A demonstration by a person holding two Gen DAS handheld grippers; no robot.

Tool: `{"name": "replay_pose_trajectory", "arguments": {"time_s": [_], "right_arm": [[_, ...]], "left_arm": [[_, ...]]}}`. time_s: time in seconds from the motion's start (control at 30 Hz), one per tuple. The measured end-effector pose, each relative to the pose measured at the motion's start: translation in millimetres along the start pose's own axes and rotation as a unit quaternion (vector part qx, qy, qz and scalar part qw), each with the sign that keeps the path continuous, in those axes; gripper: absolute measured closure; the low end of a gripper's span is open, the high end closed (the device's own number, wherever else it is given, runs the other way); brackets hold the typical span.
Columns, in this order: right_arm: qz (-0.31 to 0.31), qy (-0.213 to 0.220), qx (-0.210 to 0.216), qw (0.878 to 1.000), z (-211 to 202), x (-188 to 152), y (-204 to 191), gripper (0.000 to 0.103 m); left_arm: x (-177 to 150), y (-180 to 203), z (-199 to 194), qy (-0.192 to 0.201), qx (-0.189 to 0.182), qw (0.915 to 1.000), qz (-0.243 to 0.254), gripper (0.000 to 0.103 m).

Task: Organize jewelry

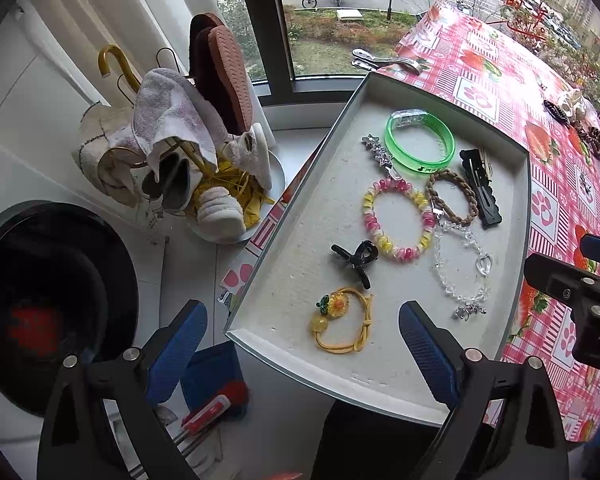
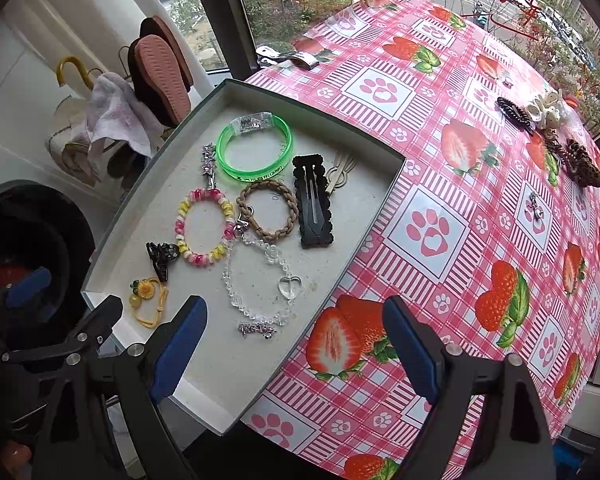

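A grey tray (image 1: 260, 216) (image 2: 373, 216) on the strawberry tablecloth (image 2: 471, 80) holds a green bangle (image 1: 407, 115) (image 2: 256, 122), a pink-and-yellow bead bracelet (image 1: 399, 254) (image 2: 198, 260), a clear crystal bracelet (image 1: 483, 266) (image 2: 288, 286), a braided brown tie (image 2: 268, 236), a black hair clip (image 1: 483, 200) (image 2: 313, 208), a black claw clip (image 1: 353, 258) (image 2: 162, 256) and a yellow sunflower hair tie (image 1: 335, 304) (image 2: 146, 292). My left gripper (image 1: 303, 352) hovers open over the tray's near corner, above the sunflower tie. My right gripper (image 2: 296, 352) hangs open over the tray's near right edge, gripping nothing.
More hair pieces lie on the cloth at the far right (image 2: 583, 164), silver clips (image 2: 288, 58) at the far edge, a small charm (image 2: 535, 208) mid-right. Left of the table stand a rack with slippers and a towel (image 1: 172, 120) and a dark round drum (image 1: 40, 300).
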State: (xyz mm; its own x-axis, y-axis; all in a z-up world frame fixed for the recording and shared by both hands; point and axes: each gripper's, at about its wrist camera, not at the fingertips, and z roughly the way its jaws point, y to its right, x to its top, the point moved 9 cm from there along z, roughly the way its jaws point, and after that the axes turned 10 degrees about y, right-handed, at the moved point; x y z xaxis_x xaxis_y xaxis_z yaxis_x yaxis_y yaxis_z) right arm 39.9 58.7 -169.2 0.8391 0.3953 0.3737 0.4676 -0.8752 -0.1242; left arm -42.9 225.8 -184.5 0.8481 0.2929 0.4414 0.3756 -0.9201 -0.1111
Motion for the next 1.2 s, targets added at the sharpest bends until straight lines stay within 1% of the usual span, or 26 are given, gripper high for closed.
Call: {"name": "replay_pose_trajectory", "arguments": {"time_s": [1.2], "right_arm": [[-0.001, 0.001, 0.004, 1.0, -1.2, -0.5, -1.6, 0.012]], "left_arm": [[-1.7, 1.5, -1.4, 0.001, 0.004, 1.0, 0.002, 0.002]]}}
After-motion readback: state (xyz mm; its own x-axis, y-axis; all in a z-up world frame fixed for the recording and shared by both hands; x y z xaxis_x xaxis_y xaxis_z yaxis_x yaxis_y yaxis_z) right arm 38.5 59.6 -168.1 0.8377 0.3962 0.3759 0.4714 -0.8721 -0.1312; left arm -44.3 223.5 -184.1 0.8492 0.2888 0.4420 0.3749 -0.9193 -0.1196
